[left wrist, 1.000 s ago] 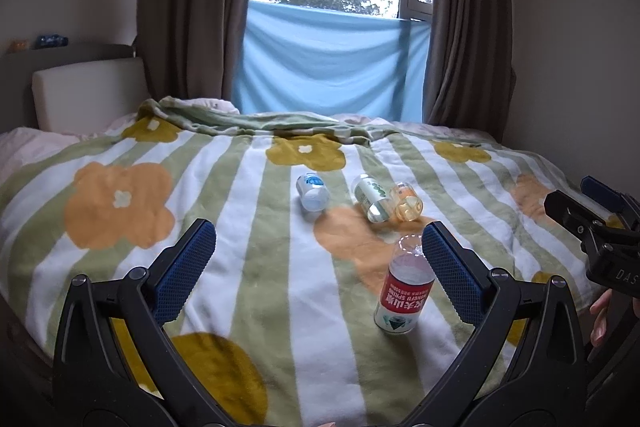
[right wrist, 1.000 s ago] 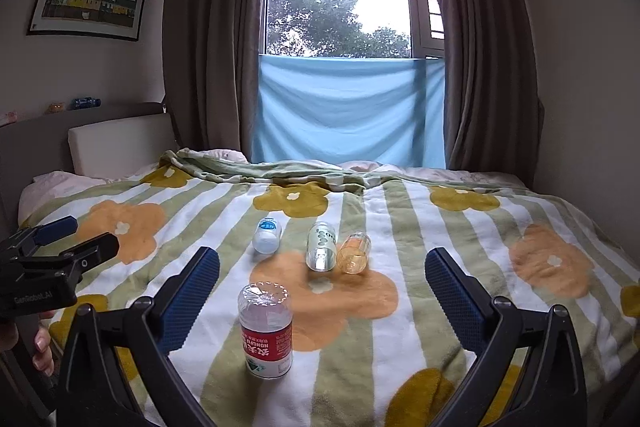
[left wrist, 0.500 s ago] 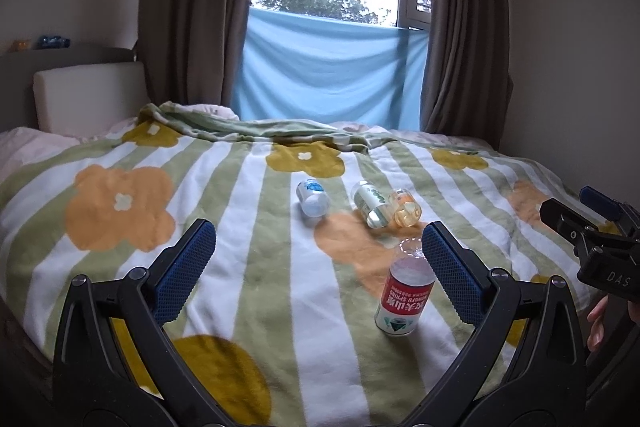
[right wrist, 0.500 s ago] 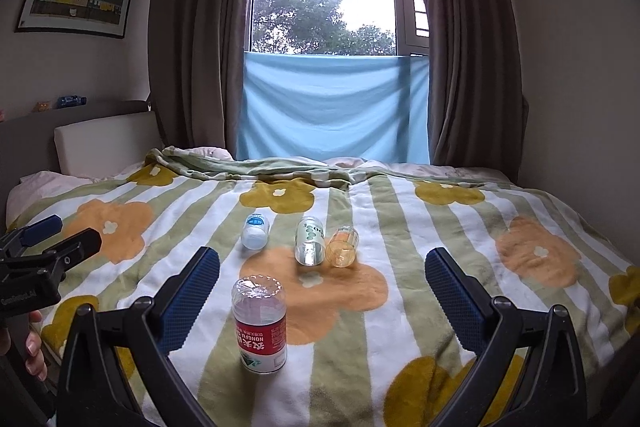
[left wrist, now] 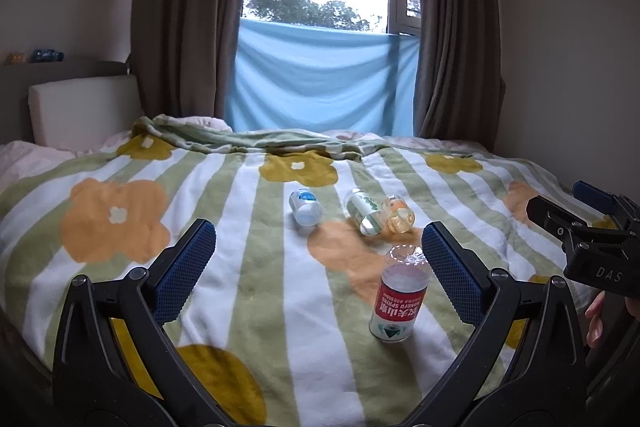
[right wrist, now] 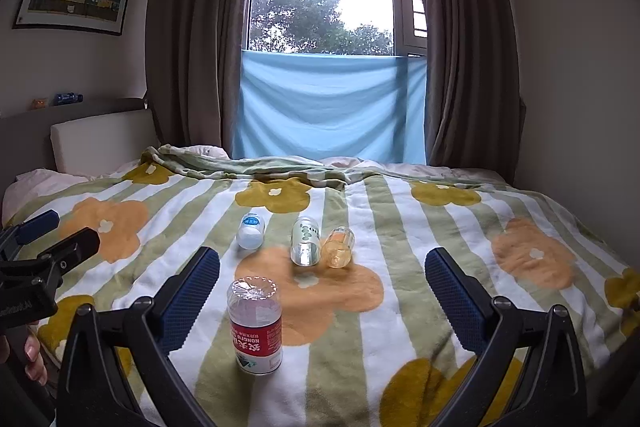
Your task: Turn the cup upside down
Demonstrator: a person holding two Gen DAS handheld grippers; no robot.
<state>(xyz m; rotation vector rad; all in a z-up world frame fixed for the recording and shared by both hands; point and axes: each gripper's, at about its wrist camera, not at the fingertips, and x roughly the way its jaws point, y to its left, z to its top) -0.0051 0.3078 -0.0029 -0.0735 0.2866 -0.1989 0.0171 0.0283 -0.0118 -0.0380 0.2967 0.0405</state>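
A clear plastic cup with a red label [left wrist: 398,297] stands upside down on the flowered blanket [left wrist: 248,279]; its label text reads inverted. It also shows in the right wrist view [right wrist: 255,325]. Three more cups lie on their sides farther back: a white-blue one [right wrist: 251,230], a green-printed one [right wrist: 306,241] and an orange one [right wrist: 338,247]. My left gripper [left wrist: 318,273] is open and empty, with the red-label cup just inside its right finger. My right gripper [right wrist: 322,301] is open and empty, with the cup near its left finger.
The bed fills the scene, with a headboard cushion [right wrist: 100,143] at the left, brown curtains and a blue cloth [right wrist: 332,107] under the window behind. A wall [right wrist: 580,107] runs along the right side. The other gripper shows at each view's edge [left wrist: 592,243].
Both views have tilted up and drawn back slightly, so the cups sit lower in frame. The cups have not moved. Both grippers stay open.
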